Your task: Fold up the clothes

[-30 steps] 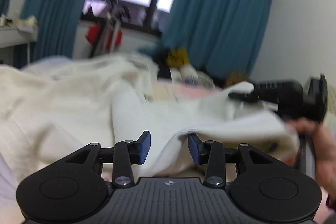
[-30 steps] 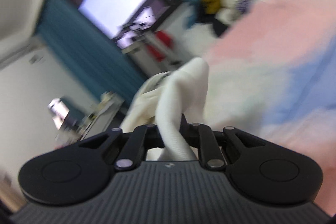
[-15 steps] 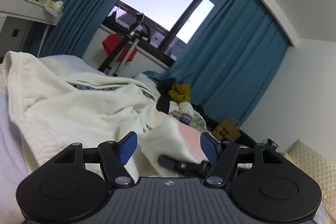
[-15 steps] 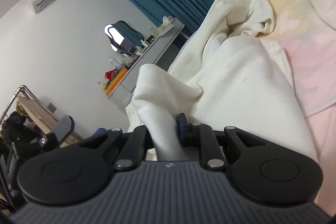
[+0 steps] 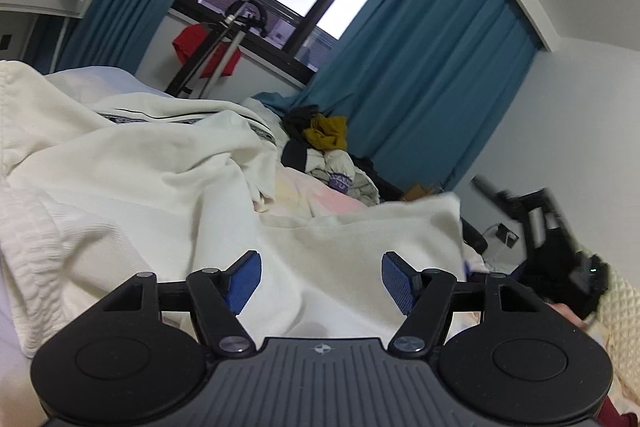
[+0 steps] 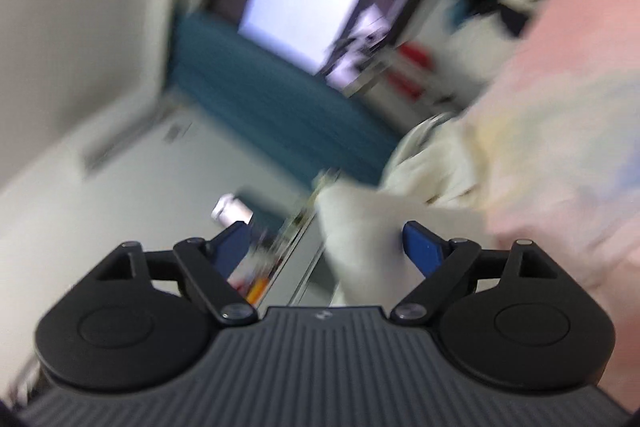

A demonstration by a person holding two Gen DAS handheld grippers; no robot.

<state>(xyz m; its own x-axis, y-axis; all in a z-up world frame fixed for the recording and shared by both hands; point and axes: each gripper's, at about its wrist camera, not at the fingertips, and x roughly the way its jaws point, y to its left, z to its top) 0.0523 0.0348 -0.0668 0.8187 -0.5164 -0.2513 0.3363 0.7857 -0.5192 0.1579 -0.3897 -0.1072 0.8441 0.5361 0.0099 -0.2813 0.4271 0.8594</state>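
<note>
Left wrist view is sharp and gives the fuller record. The left gripper [image 5: 321, 281] has its blue-padded jaws spread wide with nothing between them, hovering low over the cream-white ribbed knit garment [image 5: 160, 195]. That garment lies heaped across the bed [image 5: 316, 197], whose pastel pink and yellow cover shows just beyond it. The cloth is rumpled in deep folds; a dark patterned band runs along one edge near the far side, and a thick ribbed hem bunches at the left. A raised corner of the fabric stands up at the right. Only this view shows the right gripper [image 5: 560, 227] from outside, a blurred black body at the right edge beside that raised corner, with a bit of a hand below it. Behind stand teal curtains [image 5: 424, 67], a window, and a pile of mixed clothes [image 5: 328, 147] on the bed's far end.

Right wrist view is heavily motion-blurred and tilted. It alone shows the right gripper's jaws spread apart, with a fold of the white garment rising between them near the right pad; contact cannot be judged.
</note>
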